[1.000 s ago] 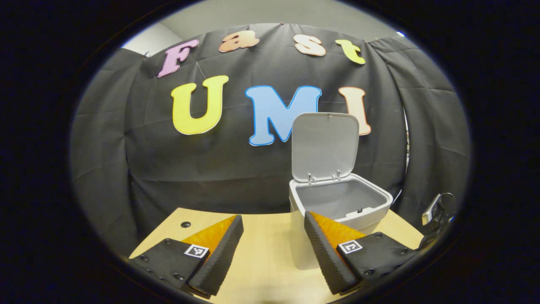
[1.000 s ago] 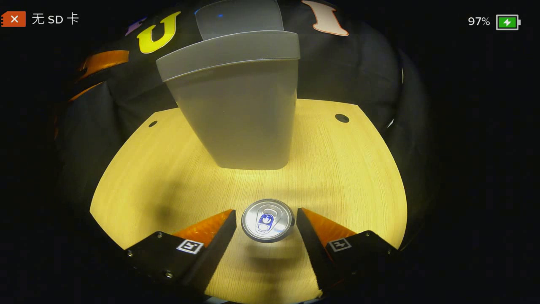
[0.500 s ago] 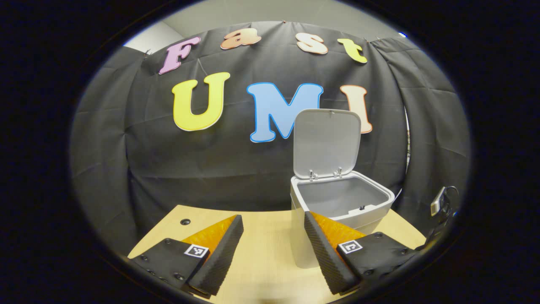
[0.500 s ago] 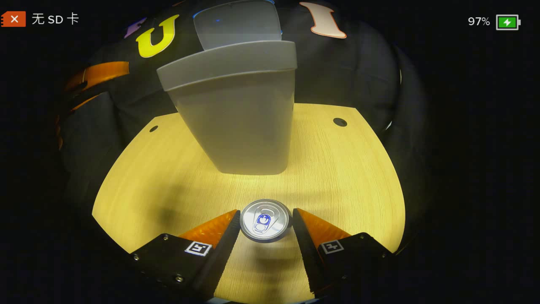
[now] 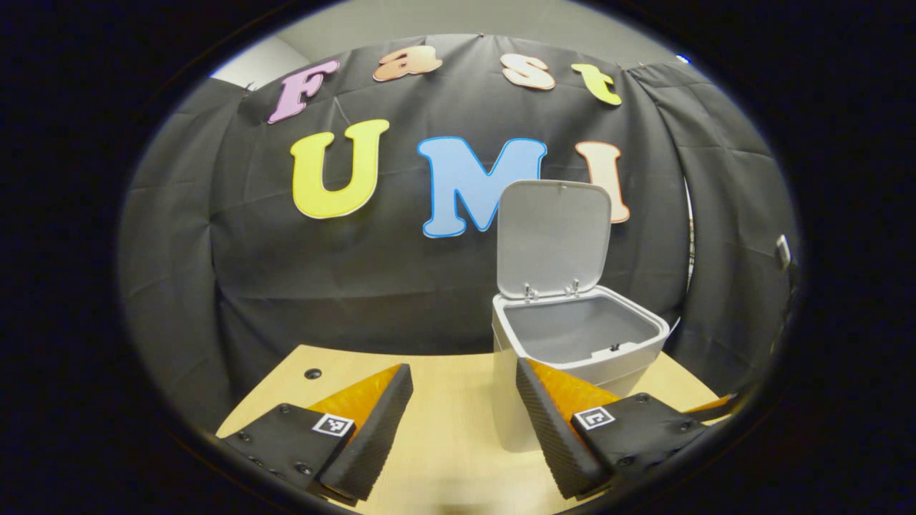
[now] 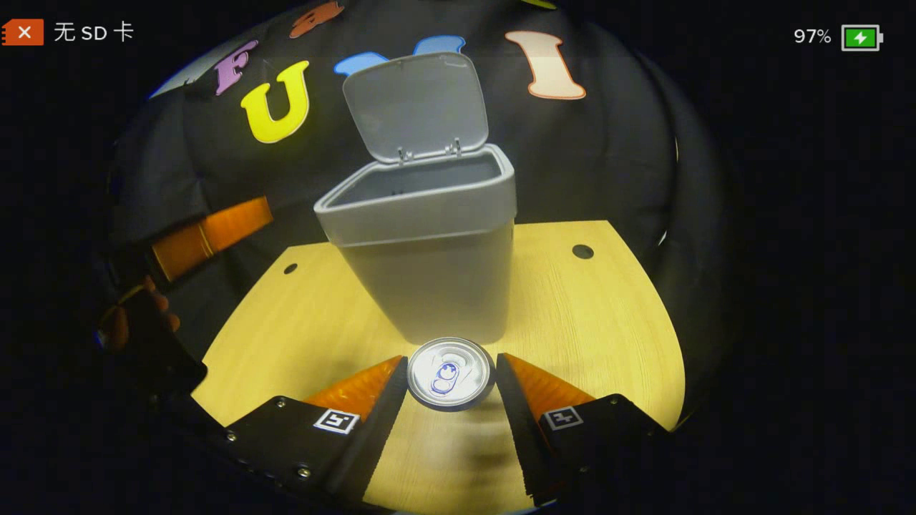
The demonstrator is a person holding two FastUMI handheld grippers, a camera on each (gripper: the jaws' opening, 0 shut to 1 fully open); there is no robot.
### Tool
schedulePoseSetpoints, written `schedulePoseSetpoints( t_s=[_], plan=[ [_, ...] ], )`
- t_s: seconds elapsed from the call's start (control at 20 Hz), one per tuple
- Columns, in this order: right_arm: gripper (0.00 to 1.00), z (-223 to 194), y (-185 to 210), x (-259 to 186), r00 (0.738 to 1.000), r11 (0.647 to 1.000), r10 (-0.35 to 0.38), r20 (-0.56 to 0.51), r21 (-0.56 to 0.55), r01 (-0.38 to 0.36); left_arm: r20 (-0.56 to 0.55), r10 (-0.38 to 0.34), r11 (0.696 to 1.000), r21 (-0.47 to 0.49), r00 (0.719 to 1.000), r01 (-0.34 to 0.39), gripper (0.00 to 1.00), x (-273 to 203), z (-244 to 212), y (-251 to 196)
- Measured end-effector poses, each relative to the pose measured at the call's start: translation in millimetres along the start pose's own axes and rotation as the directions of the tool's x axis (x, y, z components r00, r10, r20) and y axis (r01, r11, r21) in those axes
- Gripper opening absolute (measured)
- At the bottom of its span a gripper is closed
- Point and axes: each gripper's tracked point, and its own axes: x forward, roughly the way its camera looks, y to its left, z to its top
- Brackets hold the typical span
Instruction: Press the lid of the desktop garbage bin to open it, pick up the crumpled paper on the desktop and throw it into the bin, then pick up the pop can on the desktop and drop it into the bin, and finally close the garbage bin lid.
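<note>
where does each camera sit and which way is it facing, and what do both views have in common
Left gripper view: rides the left gripper, low over the table, facing the booth wall and the open bin; its own fingers spread, holding nothing.
Right gripper view: rides the right gripper, higher, tilted down at the pop can between its fingers, with the bin just beyond it.
Shared: bin with lid raised, wooden table, black wall.
</note>
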Motion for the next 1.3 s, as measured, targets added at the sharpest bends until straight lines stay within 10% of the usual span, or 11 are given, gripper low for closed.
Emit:
schedulePoseSetpoints(
  t_s=[0.75, 1.3],
  plan=[
    [0.78, 142.2, 46.7, -77.6, 0.931, 0.986, 0.126, 0.343, 0.063, -0.156, -0.010, 0.013, 1.000, -0.010, 1.000, -0.013, 0.96, -1.2, -3.9, 8.0],
    [0.78, 219.0, 36.1, -78.6, 0.869, 0.991, 0.100, 0.485, 0.026, -0.129, -0.031, 0.035, 0.999, -0.019, 0.999, -0.036, 0.96, -8.3, -12.7, 19.2]
  ],
)
